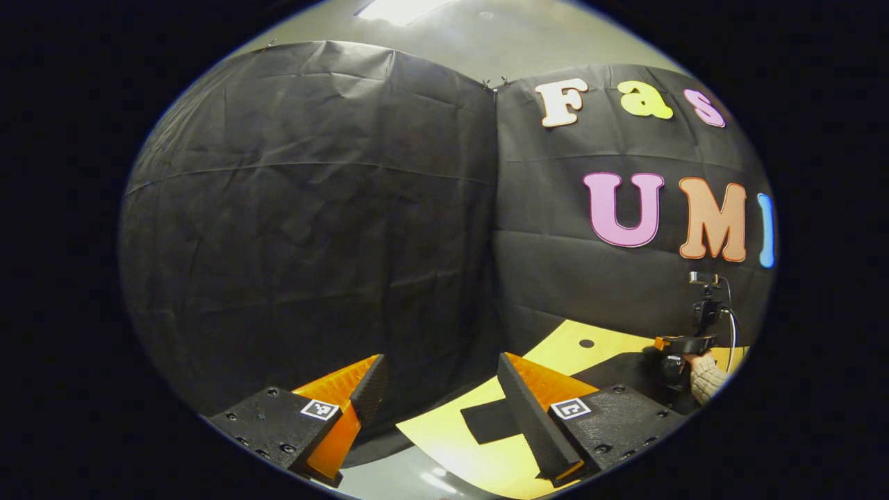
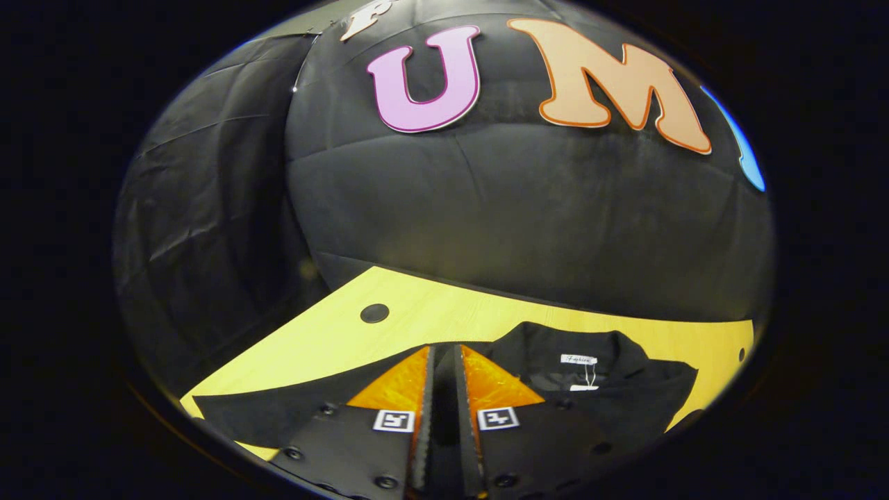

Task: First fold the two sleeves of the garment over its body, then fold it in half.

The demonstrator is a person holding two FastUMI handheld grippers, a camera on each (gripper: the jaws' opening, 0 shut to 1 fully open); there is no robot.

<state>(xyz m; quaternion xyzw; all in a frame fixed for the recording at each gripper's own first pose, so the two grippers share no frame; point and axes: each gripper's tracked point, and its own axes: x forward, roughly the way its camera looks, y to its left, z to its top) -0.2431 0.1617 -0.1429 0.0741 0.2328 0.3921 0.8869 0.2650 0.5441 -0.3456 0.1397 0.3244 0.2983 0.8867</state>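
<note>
Garment [image 2: 597,378]: dark, flat on yellow worktop [image 2: 430,316], collar toward booth wall. Right gripper [image 2: 444,389]: jaws nearly closed, low over garment's sleeve side, nearer. Left gripper [image 1: 444,396]: jaws open, empty, off worktop's corner.

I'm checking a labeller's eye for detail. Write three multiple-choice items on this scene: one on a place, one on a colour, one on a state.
1. Where is the white label?
A. at the garment's collar
B. on bare tabletop
C. on the booth wall

2. What colour is the garment?
A. white
B. black
C. red

3. How do the left gripper's jaws stand?
A. wide open
B. clamped on the garment
C. shut on nothing

Answers:
1 A: the white label sits inside the collar.
2 B: the garment is black against the yellow table.
3 A: the left gripper shows a broad gap between its fingers.
</note>
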